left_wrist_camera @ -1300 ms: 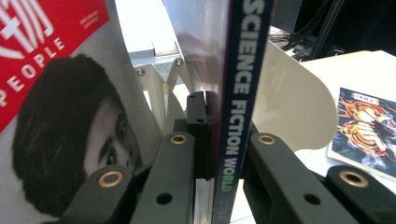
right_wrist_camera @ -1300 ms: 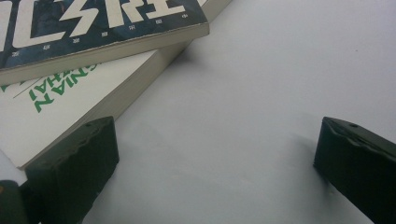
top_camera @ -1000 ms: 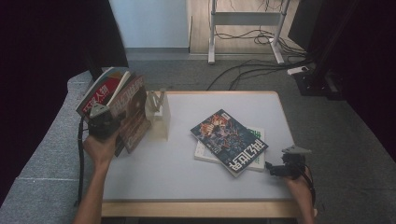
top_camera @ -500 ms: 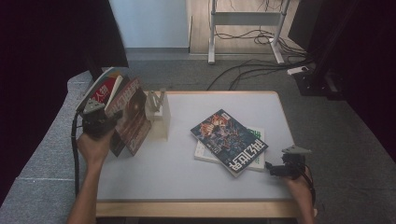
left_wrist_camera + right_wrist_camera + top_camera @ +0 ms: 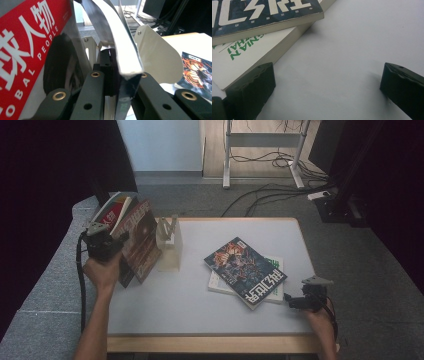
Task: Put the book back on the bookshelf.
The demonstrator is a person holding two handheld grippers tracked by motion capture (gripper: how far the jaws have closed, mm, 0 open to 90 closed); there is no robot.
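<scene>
Now the left gripper [image 5: 116,239] pinches a magazine [image 5: 142,237] upright at the table's left edge, beside the white rack [image 5: 169,240]. Two books [image 5: 247,272] lie stacked at the right, unshelved, with the right gripper [image 5: 291,302] gaping wide beside them.

Through the right gripper view I see my right gripper [image 5: 328,87] with its two black jaws set wide apart, bare pale bench [image 5: 352,45] between them. A white paperback with green lettering [image 5: 249,57] lies on the bench, its near corner just beside the left-hand jaw. Stacked on that paperback, and overhanging its edge, is a dark-covered book with large pale lettering [image 5: 262,12].
</scene>
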